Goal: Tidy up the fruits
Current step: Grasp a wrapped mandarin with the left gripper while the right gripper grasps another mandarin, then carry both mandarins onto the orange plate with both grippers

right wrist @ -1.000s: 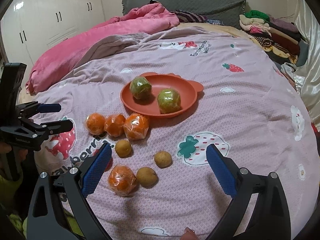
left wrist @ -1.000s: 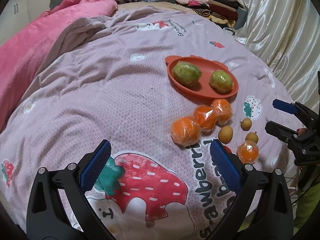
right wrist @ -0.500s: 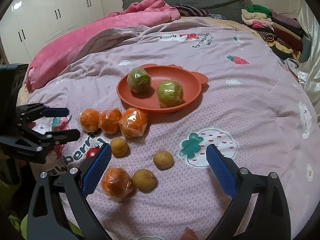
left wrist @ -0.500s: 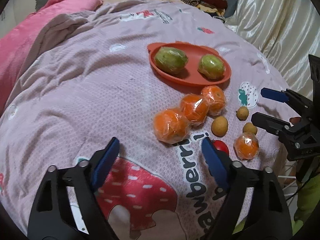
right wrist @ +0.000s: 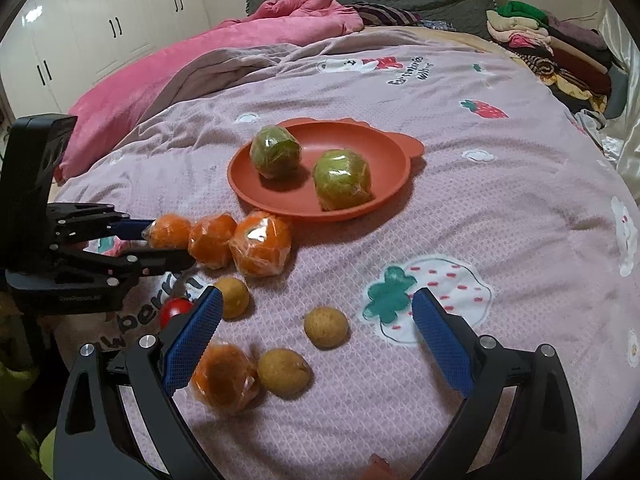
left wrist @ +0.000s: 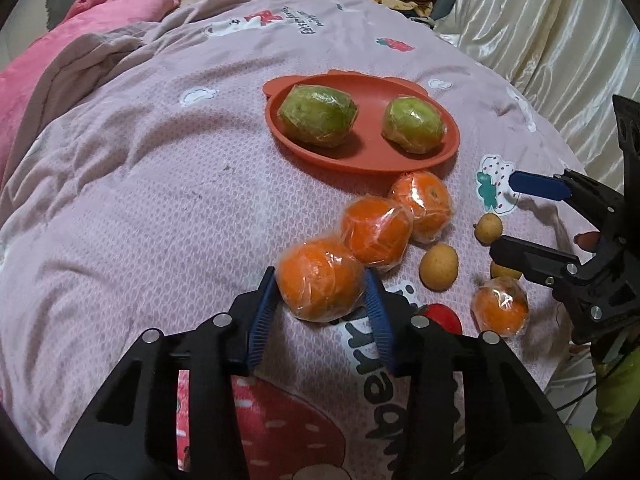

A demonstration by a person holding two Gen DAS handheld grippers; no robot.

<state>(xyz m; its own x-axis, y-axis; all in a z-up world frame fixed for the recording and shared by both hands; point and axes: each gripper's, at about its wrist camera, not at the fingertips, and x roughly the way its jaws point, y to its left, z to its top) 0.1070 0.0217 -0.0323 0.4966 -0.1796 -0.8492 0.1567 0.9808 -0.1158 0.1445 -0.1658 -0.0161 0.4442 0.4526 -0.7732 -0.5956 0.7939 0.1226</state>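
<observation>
An orange plate (left wrist: 452,148) (right wrist: 396,184) on the bed holds two wrapped green fruits (left wrist: 318,115) (left wrist: 413,125). In front of it lie three wrapped oranges in a row. My left gripper (left wrist: 320,284) (right wrist: 160,242) is shut on the nearest orange (left wrist: 320,280) (right wrist: 168,232), which rests on the bedspread. The other two oranges (left wrist: 376,234) (left wrist: 422,204) touch each other beside it. My right gripper (right wrist: 316,320) (left wrist: 508,216) is open over small yellow-brown fruits (right wrist: 326,326) (right wrist: 283,372) (right wrist: 234,296). A fourth wrapped orange (right wrist: 224,380) lies by its left finger.
A small red fruit (right wrist: 176,308) (left wrist: 442,316) lies near the bed's edge. A pink quilt (right wrist: 240,48) is bunched at the far left of the bed. Folded clothes (right wrist: 540,40) are stacked at the far right. White wardrobes (right wrist: 100,28) stand beyond.
My left gripper moved forward and closed its fingers around the nearest wrapped orange. My right gripper edged slightly forward and stayed open.
</observation>
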